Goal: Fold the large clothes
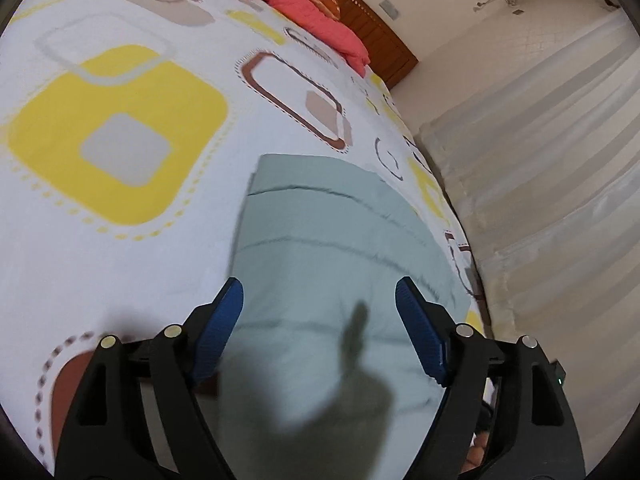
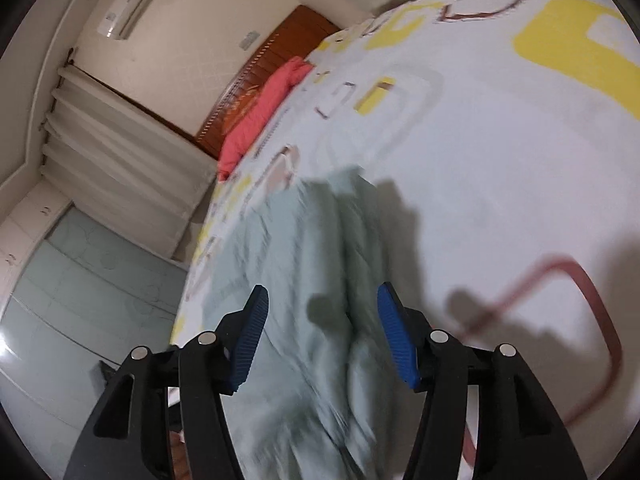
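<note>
In the left wrist view the left gripper [image 1: 318, 300] stands released at the bottom centre, its blue pads [image 1: 224, 320] wide apart with nothing pinched, and the pale green garment [image 1: 320, 248] lies folded flat on the bed [image 1: 120, 240] just beyond them, at centre and lower right near the bed's edge. In the right wrist view the right gripper [image 2: 320, 312] is also released, pads apart above the blurred, rumpled garment at lower centre. Further out, a pink pillow [image 1: 304, 12] lies against the wooden headboard [image 1: 368, 28], with pale curtains [image 1: 540, 160] at right; no containers show.
</note>
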`<state>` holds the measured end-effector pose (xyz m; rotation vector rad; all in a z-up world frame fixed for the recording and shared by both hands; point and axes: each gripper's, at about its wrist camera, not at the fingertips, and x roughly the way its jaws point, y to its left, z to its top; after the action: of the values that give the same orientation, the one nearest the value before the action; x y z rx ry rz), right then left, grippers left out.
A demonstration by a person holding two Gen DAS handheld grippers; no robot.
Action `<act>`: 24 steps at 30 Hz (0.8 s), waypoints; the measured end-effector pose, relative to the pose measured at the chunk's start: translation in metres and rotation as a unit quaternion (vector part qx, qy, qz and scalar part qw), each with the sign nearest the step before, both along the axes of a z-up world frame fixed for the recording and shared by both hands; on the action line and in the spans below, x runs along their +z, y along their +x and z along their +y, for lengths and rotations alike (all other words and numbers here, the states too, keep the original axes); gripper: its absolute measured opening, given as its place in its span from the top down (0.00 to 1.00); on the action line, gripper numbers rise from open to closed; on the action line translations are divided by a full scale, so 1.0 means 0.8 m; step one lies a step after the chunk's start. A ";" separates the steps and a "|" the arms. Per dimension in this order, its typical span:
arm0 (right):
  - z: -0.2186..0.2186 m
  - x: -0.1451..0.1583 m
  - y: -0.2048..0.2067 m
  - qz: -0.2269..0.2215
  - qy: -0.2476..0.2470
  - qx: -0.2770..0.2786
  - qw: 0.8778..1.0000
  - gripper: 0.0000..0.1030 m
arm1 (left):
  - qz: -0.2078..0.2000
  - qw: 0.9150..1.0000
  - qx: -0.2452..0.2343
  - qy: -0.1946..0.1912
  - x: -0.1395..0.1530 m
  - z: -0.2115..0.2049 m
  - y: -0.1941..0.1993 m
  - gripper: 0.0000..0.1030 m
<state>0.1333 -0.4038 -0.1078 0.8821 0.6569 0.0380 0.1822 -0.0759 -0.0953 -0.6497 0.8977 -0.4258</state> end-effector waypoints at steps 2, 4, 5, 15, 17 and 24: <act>-0.005 -0.002 0.026 0.005 0.004 0.002 1.000 0.46 | 0.013 1.000 -0.005 0.007 -0.004 -0.011 0.017 0.23; -0.008 -0.007 0.048 0.009 0.009 -0.005 1.000 0.62 | 0.022 0.999 0.007 0.027 -0.009 -0.020 0.032 0.24; -0.008 -0.010 0.057 0.015 0.008 -0.004 1.000 0.71 | 0.028 0.999 0.012 0.038 -0.011 -0.025 0.039 0.24; 0.003 -0.082 0.083 0.066 0.002 -0.005 0.998 0.81 | 0.046 0.993 0.016 0.107 -0.047 -0.041 0.059 0.25; 0.004 -0.082 0.082 0.067 0.002 -0.006 0.998 0.81 | 0.042 0.993 0.015 0.113 -0.048 -0.041 0.059 0.25; 0.003 -0.056 0.068 0.064 -0.001 -0.004 0.998 0.71 | 0.049 0.997 0.001 0.067 -0.043 -0.020 0.054 0.24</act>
<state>0.1873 -0.4012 -0.1523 0.8895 0.7724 -0.0271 0.2254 -0.0919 -0.1294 -0.5519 1.0087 -0.3303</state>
